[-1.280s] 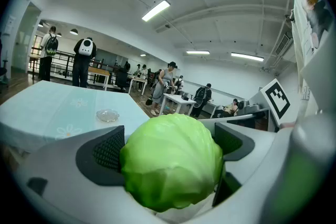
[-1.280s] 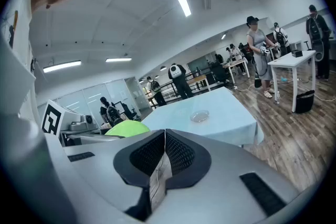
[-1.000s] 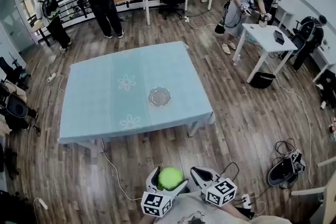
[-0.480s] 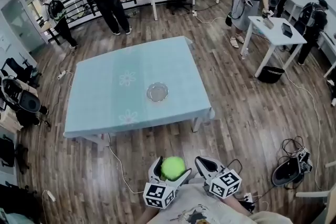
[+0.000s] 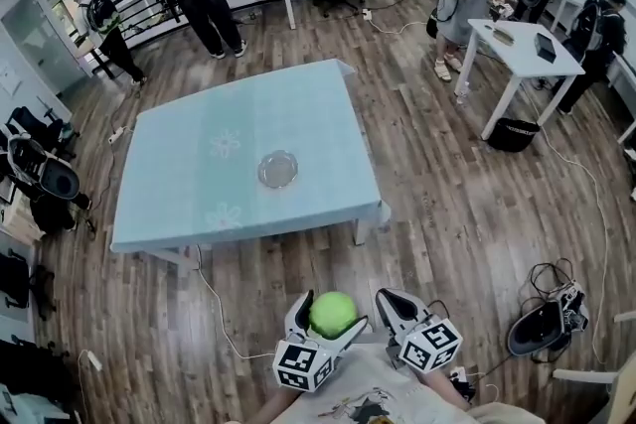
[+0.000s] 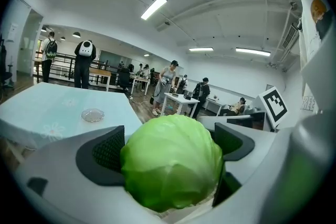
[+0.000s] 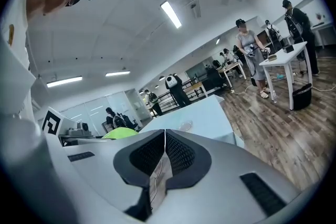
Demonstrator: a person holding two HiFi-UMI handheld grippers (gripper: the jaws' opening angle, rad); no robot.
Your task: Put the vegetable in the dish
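While the worktop (image 5: 179,184) lies well apart, step: carriage of the cabbage (image 6: 170,162) toward the dish (image 5: 277,169) is judged in hand.
Left gripper (image 5: 329,321): clamped round the cabbage.
Right gripper (image 7: 164,139): jaws pressed together, nothing held.
Next move: an approach is called for, then lowering over the dish at mid-worktop.

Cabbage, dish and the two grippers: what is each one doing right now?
Round green cabbage: clamped in the left gripper, not on the table.
Left gripper: shut on the cabbage.
Right gripper: shut, empty.
Clear glass dish: empty, on the pale blue table.
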